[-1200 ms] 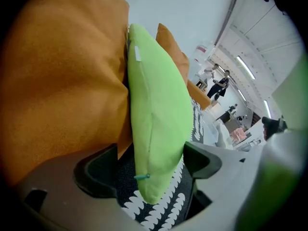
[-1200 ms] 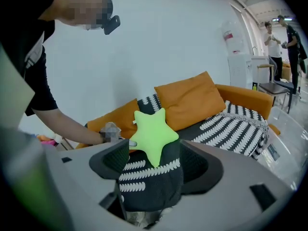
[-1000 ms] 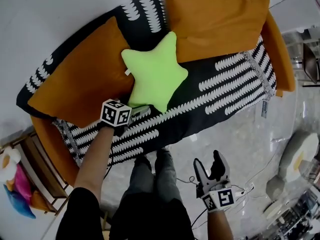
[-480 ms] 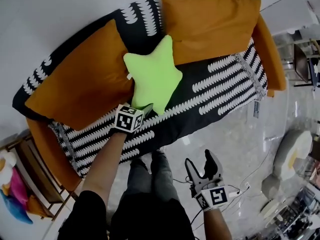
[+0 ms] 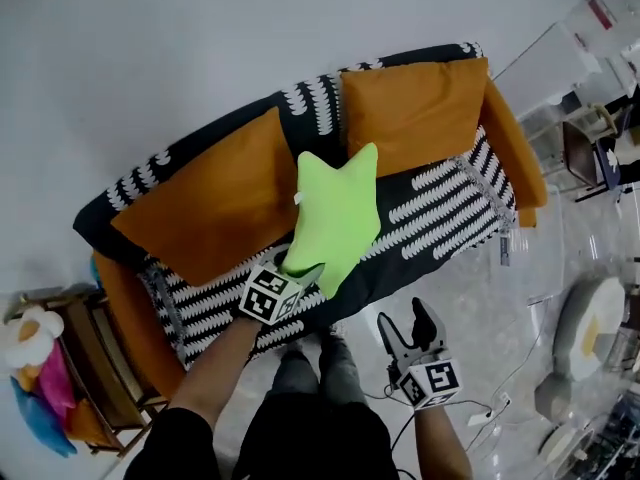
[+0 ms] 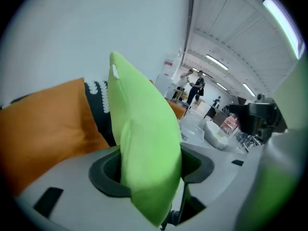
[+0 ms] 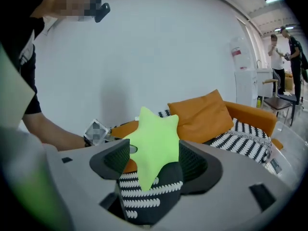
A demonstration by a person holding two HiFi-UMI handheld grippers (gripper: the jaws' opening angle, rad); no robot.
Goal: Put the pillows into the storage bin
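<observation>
Pinching a tip of the lime-green plush star pillow (image 5: 335, 213) over the orange sofa (image 5: 518, 153) in the just-closing left gripper (image 5: 303, 268), leaving the right gripper (image 5: 406, 324) gaping, empty; likely light, squashy.

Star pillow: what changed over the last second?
The left claw has just been closing its jaws and now grips a point of the green star pillow, lifted off the sofa seat. The right claw stays open and empty; both orange cushions are unmoved.

Orange sofa (image 5: 513, 146) under a black-and-white throw (image 5: 440, 208) stood against a plain pale wall (image 5: 200, 48). Floor (image 5: 470, 288) was glossy, pale. Wooden shelf (image 5: 100, 353) stood beside the sofa's end. Ceiling strip lights (image 6: 214, 61) were lit.
</observation>
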